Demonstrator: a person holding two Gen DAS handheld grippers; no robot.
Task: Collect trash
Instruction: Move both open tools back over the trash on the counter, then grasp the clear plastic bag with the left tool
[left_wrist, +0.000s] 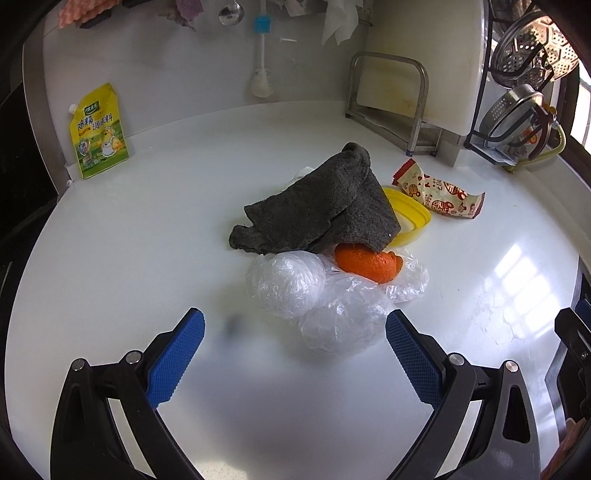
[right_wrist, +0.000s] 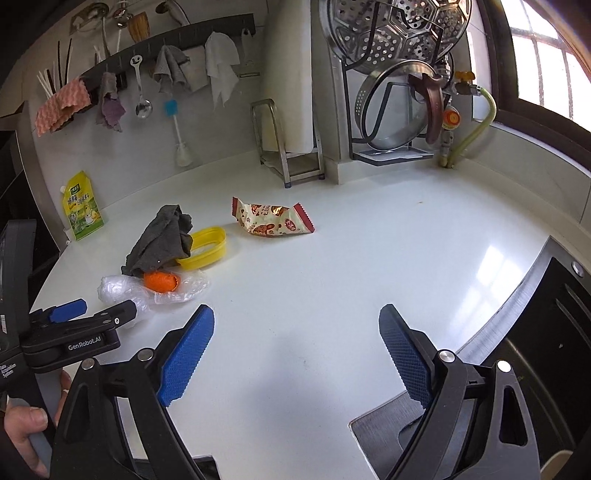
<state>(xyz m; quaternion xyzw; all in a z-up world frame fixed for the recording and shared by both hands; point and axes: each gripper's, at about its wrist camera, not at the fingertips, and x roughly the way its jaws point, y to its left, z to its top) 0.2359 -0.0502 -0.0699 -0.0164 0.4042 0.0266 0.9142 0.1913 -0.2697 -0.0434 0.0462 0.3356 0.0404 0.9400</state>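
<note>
Kitchen worktop: a white counter (left_wrist: 110, 258) against a pale wall, with a dark rail of hanging cloths (right_wrist: 170, 70), a ladle (right_wrist: 142, 103) and a blue-headed brush (left_wrist: 261, 55) above it.

Far left, a yellow seasoning pouch (left_wrist: 98, 131) stands against the wall, well apart from the rest.

Centre-left, the trash sits in one cluster. Crumpled clear plastic film (left_wrist: 295, 291) lies nearest the left gripper. An orange peel (left_wrist: 365, 264) rests on the film, its upper edge tucked under a dark grey cloth (left_wrist: 317, 210). The cloth is heaped and also covers part of a yellow oval lid (left_wrist: 413, 218), which lies just beside the peel. To the right of the lid, near it, lies a red-and-cream printed snack wrapper (left_wrist: 439, 188), flat on the counter.

Further right, a metal stand (left_wrist: 391, 96) holds a white cutting board (left_wrist: 424, 55), and a black rack (right_wrist: 391, 110) holds steel steamer trays and a pan lid. A window is at the far right.

Left gripper (left_wrist: 295, 328): jaws spread wide, empty, fingertips either side of the near edge of the plastic film, contact not determinable. A hand (right_wrist: 22, 424) grips its handle in the right wrist view.

Right gripper (right_wrist: 297, 325): jaws wide, empty, over bare counter, well apart from the trash, with a dark hob edge (right_wrist: 524, 295) to its right.
</note>
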